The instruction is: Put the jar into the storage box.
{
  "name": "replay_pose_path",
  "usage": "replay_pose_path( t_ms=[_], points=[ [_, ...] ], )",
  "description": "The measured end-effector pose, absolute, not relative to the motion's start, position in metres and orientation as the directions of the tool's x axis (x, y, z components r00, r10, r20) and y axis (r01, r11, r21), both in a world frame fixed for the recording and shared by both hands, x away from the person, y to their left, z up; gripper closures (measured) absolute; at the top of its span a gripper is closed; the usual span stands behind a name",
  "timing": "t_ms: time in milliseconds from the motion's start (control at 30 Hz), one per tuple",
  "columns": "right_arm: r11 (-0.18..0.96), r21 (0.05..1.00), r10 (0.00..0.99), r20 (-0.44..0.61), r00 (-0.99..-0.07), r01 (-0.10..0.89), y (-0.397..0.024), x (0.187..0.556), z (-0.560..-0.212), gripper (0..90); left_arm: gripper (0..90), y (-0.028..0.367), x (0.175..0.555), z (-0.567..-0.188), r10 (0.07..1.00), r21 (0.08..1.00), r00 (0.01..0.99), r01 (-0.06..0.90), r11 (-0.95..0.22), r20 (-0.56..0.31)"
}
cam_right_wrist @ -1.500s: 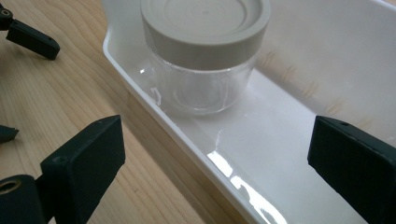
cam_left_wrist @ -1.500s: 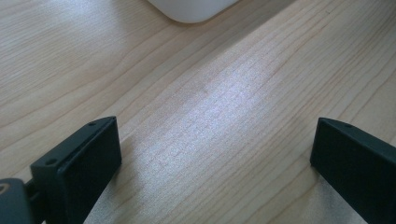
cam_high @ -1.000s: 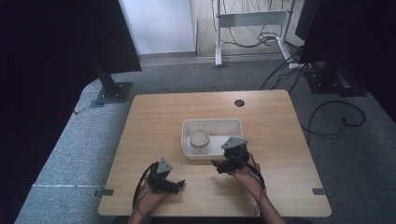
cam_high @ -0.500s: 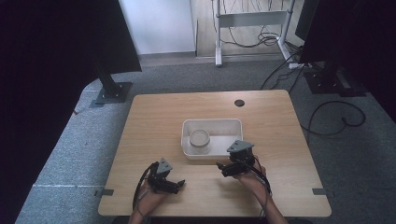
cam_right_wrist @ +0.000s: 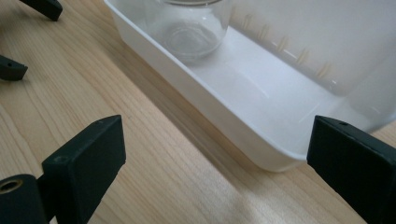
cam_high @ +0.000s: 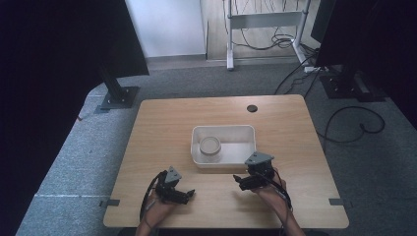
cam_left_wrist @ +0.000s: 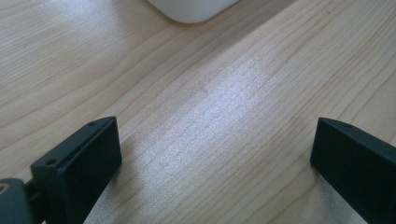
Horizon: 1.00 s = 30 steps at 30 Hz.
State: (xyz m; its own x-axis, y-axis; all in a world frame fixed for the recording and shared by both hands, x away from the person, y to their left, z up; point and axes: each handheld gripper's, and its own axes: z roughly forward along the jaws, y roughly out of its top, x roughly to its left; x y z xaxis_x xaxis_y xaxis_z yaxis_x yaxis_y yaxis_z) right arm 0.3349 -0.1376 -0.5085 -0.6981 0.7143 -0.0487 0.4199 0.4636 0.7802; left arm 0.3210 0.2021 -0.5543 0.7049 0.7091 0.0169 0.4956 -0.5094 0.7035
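Note:
A white rectangular tub [cam_high: 248, 133] stands at the middle of the wooden table [cam_high: 167, 123]. Inside it, at the left end, a clear glass jar [cam_high: 210, 148] stands upright. The right gripper view shows the same jar [cam_right_wrist: 191, 28] and the tub's near wall [cam_right_wrist: 224, 121] just ahead of the jaws. My right gripper [cam_high: 242, 181] is open and holds nothing, low over the table just in front of the tub's right corner. My left gripper [cam_high: 189, 195] is open too, near the table's front edge, over bare wood, with a corner of the tub [cam_left_wrist: 191, 9] ahead.
A round cable hole [cam_high: 252, 108] sits near the table's far edge. Dark stands [cam_high: 118, 96] and loose cables [cam_high: 354, 123] lie on the grey carpet around the table. The other gripper's fingertips [cam_right_wrist: 14, 67] show at the left of the right gripper view.
My right gripper has drawn back from the tub's front right corner toward the near edge of the table. The left gripper has stayed put.

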Motion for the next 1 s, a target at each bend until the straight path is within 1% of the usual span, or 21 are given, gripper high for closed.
replay_pose_path(
  t_ms=[633, 1000],
  points=[
    [0.429, 0.793, 0.757, -0.054, -0.651, 0.432, -0.175, 0.312, -0.515, 4.3, 1.7, 0.202, 0.321, -0.554, 0.71, 0.704, 0.704, 0.496, -0.509, 0.017],
    [0.418, 0.781, 0.788, -0.058, -0.613, 0.464, -0.198, 0.297, -0.525, 4.3, 1.7, 0.202, 0.321, -0.554, 0.71, 0.704, 0.704, 0.496, -0.508, 0.017]
  ],
)
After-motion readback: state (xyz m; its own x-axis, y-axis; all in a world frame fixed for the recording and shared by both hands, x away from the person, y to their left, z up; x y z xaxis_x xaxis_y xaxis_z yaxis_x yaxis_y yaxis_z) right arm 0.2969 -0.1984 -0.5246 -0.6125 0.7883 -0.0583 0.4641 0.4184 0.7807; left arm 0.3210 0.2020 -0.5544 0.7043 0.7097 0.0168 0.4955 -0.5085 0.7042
